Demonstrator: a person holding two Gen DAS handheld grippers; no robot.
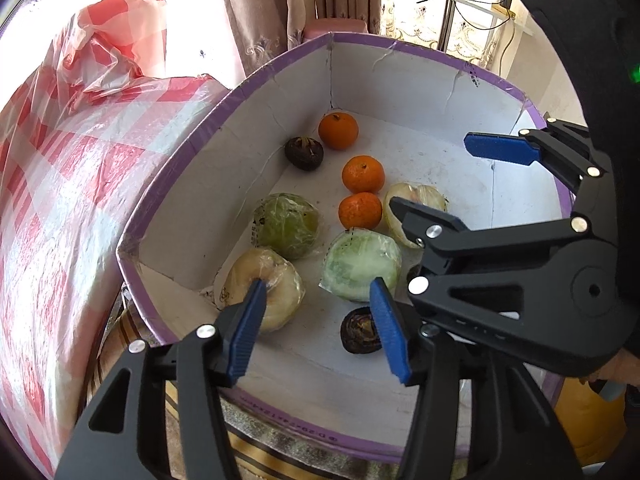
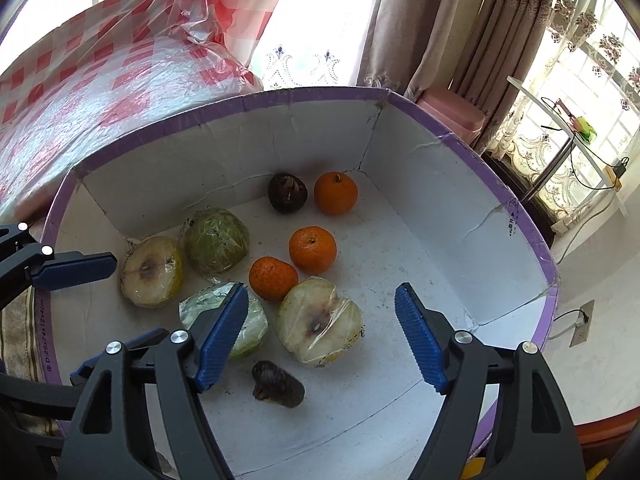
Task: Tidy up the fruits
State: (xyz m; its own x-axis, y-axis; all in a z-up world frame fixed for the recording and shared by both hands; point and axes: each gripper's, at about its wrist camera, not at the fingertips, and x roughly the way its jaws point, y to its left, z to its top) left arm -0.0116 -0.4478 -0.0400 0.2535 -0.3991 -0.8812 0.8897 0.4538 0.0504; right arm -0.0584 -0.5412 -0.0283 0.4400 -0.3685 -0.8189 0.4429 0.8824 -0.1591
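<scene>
Where the white floor of the purple-rimmed cardboard box [image 2: 416,112] fills the middle of both views, the fruit lies loose on it. Three mandarins [image 2: 313,249] run in a line from the far corner toward the centre; in the right wrist view the nearest one touches a cling-wrapped cut half of pale fruit [image 2: 320,322] at centre. Another wrapped pale half [image 2: 151,272] sits at left by the box wall, with a wrapped green fruit [image 2: 216,239] just beside it and a paler green wrapped piece [image 2: 224,318] below. One dark, shrivelled fruit [image 2: 287,193] rests beside the farthest mandarin, a second dark one [image 2: 278,385] lies near the lower middle.

Both tongs hang over the box, pointing down into it. The left tongs [image 1: 320,316] stand spread with nothing pinched; the right tongs [image 2: 320,334] stand spread wider, also pinching nothing.

A red-and-white checked plastic bag [image 2: 120,60] bulges at upper left behind the box; curtains [image 2: 420,20] hang beyond.
</scene>
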